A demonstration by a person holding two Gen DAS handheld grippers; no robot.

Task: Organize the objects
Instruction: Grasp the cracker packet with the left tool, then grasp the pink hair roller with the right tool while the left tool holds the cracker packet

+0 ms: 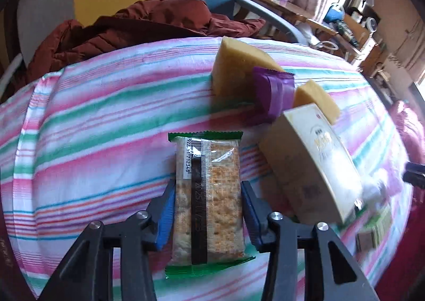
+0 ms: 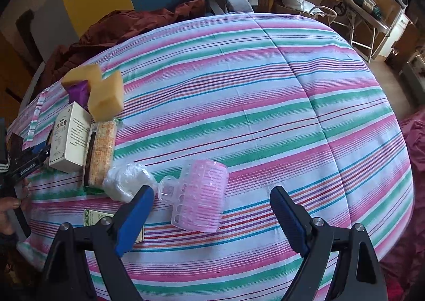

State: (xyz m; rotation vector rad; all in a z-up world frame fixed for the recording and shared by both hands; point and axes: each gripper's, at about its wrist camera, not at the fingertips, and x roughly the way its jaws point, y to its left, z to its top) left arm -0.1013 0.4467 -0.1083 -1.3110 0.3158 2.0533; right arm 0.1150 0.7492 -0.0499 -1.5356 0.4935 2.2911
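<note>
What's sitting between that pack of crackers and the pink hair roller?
A crumpled clear plastic bag lies between the cracker pack and the pink hair roller, touching the pack's near end. The right wrist view shows it.

Two sponges (image 2: 106, 99), one cracker packet (image 1: 208, 194), one box (image 2: 70, 138), one hair roller (image 2: 199, 194).
</note>
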